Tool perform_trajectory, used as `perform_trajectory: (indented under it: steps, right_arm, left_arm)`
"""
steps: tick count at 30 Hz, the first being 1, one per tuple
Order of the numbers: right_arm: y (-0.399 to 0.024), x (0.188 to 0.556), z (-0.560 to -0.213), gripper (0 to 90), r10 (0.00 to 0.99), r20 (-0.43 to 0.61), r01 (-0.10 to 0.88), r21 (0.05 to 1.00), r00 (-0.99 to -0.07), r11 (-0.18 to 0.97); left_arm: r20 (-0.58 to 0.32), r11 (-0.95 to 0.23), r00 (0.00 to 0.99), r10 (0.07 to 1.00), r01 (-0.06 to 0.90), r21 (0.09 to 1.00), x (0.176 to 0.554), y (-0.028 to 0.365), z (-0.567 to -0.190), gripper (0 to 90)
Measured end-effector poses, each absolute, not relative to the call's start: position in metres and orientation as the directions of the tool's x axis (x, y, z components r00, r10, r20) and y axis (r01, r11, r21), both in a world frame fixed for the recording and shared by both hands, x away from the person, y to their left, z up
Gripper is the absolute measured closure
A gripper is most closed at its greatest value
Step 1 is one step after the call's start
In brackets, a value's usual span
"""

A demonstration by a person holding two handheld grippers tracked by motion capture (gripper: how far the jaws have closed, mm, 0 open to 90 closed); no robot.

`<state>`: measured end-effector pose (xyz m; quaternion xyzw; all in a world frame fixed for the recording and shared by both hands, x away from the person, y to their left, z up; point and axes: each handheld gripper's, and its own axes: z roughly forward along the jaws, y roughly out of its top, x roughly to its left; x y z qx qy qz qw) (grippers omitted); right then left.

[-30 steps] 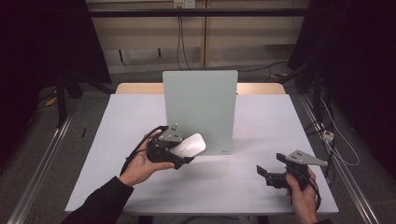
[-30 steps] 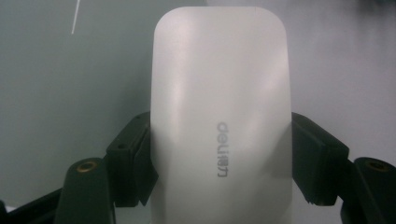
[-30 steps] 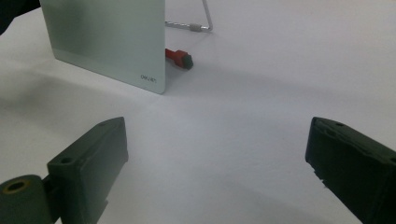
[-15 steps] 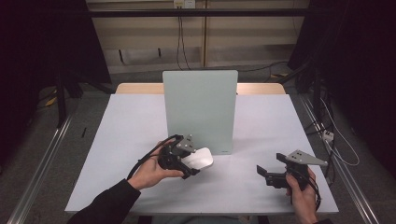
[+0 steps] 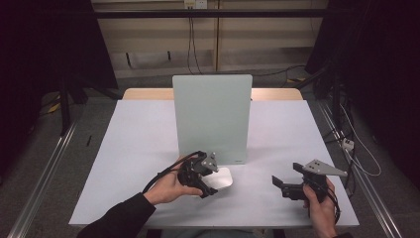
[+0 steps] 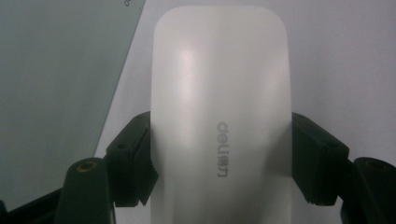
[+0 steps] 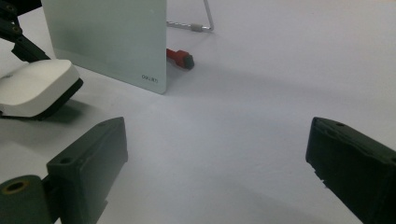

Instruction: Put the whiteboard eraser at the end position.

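While the right gripper [image 5: 278, 184] rests with fingers spread, the left gripper [image 5: 210, 184] clamps the white mouse [image 6: 219, 116] by its sides, low over the surface [image 5: 277, 129], probably for placement.

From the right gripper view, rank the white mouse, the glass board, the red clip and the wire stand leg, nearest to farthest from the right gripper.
1. White mouse, left, held in the left gripper.
2. Glass board, upright behind the mouse.
3. Red clip, at the board's back edge.
4. Wire stand leg, farthest, top centre.
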<state>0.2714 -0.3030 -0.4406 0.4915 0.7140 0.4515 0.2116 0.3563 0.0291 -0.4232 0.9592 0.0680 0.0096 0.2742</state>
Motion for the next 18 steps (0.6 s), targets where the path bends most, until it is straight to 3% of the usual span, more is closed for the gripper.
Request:
perform_trajectory:
  steps: [18]
  right_arm:
    - [-0.303,0.271,-0.441,5.4,0.891,0.142,0.511,0.852,-0.43,0.111]
  left_arm:
    - [-0.015,-0.841,0.991,0.136,0.124,0.526,0.357,0.021,-0.435,30.8]
